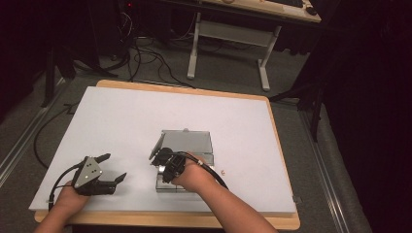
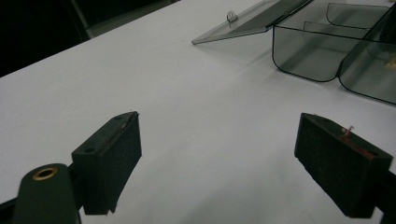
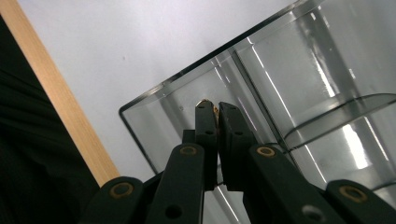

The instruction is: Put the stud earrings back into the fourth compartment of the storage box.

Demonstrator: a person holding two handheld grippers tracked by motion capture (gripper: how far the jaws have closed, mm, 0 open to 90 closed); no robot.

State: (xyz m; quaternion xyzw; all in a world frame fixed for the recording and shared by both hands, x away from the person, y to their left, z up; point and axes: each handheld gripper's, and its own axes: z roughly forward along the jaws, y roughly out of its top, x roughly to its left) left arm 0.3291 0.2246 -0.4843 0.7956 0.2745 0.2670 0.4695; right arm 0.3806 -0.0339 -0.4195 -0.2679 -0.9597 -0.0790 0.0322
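Note:
A clear plastic box [image 1: 162, 187] with several compartments lies on the white tabletop, its hinged lid [image 1: 187, 140] open and lying flat behind it. My right gripper [image 1: 156, 159] points down into the box's near-left part. Its jaws are shut on a small gold-coloured piece [image 3: 207, 102], held at the tips just over a compartment of the box [image 3: 154, 108] by the rounded corner. My left gripper [image 1: 112, 167] rests on the table left of the box, open and holding nothing. In the left gripper view its wide-apart pads [image 2: 109, 161] face the box [image 2: 306, 60] and lid [image 2: 252, 21].
A small pale-orange bit [image 1: 223, 171] lies on the table just right of the box. The wooden table edge [image 3: 65, 107] runs close to the box's near side. A desk frame [image 1: 228, 46] and cables stand on the floor beyond the table.

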